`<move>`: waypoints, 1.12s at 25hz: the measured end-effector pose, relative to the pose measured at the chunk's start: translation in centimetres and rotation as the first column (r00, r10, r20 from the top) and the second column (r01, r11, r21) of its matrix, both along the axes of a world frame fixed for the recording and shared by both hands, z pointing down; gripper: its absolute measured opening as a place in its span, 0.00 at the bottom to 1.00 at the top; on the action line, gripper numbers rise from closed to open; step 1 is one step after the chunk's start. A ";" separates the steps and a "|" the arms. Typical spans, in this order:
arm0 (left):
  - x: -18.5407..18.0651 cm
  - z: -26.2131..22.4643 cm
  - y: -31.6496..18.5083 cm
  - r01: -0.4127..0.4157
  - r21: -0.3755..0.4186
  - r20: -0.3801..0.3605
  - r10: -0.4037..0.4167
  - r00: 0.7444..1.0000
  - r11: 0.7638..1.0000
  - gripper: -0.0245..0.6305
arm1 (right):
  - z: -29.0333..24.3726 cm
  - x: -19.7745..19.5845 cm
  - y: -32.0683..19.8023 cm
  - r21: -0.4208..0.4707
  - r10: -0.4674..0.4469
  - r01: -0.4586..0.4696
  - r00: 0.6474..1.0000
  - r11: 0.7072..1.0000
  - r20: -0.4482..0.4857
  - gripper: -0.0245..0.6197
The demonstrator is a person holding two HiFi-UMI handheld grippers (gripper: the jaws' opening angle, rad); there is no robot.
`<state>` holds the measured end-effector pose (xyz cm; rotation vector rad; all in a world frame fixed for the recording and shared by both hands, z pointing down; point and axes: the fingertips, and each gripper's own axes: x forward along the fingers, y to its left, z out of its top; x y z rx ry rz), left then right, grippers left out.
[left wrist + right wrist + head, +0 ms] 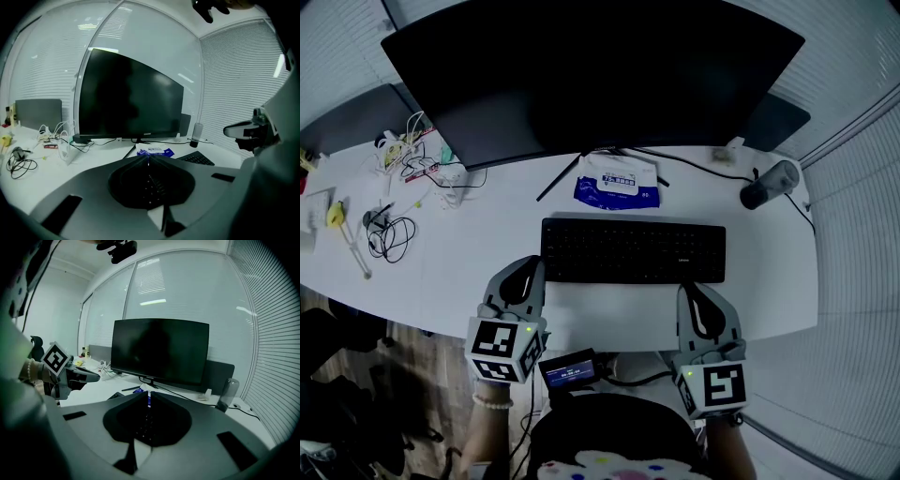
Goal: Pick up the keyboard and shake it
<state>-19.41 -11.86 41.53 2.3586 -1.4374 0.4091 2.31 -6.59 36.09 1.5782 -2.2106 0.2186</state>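
Observation:
A black keyboard [633,250] lies flat on the white desk [487,272], in front of the monitor. My left gripper [528,267] hovers just off the keyboard's front left corner, its jaws shut with nothing between them. My right gripper [695,292] sits just in front of the keyboard's front right edge, also shut and empty. In the left gripper view the shut tips [148,157] meet in a point, and the keyboard's corner [198,158] shows to the right. In the right gripper view the tips [148,397] are closed, with keyboard keys [145,420] showing below them.
A wide dark monitor [591,75] stands behind the keyboard, with a blue wipes pack [619,183] by its stand. A dark bottle [769,185] lies at the right. Cables [389,234] and small clutter cover the left. A small screen device [572,368] hangs at the desk's front edge.

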 end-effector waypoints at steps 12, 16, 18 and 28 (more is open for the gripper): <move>-0.1 7.9 -2.1 -0.008 -0.265 -0.097 -0.018 0.995 0.964 0.31 | 1.4 1.4 -0.3 -0.050 -0.003 0.003 1.000 0.999 0.004 0.10; -0.6 10.1 -3.2 -0.001 -0.325 -0.127 -0.043 0.991 0.946 0.32 | 1.9 2.2 -0.4 -0.074 0.010 -0.010 1.000 0.997 -0.003 0.10; -0.8 11.0 -3.7 0.010 -0.347 -0.140 -0.063 0.988 0.938 0.33 | 2.2 2.5 -0.4 -0.085 0.015 -0.016 1.000 0.996 -0.009 0.10; -0.4 14.0 -4.5 0.003 -0.424 -0.117 -0.059 0.991 0.906 0.33 | 3.3 3.2 -0.8 -0.111 0.023 -0.025 1.000 0.994 -0.018 0.10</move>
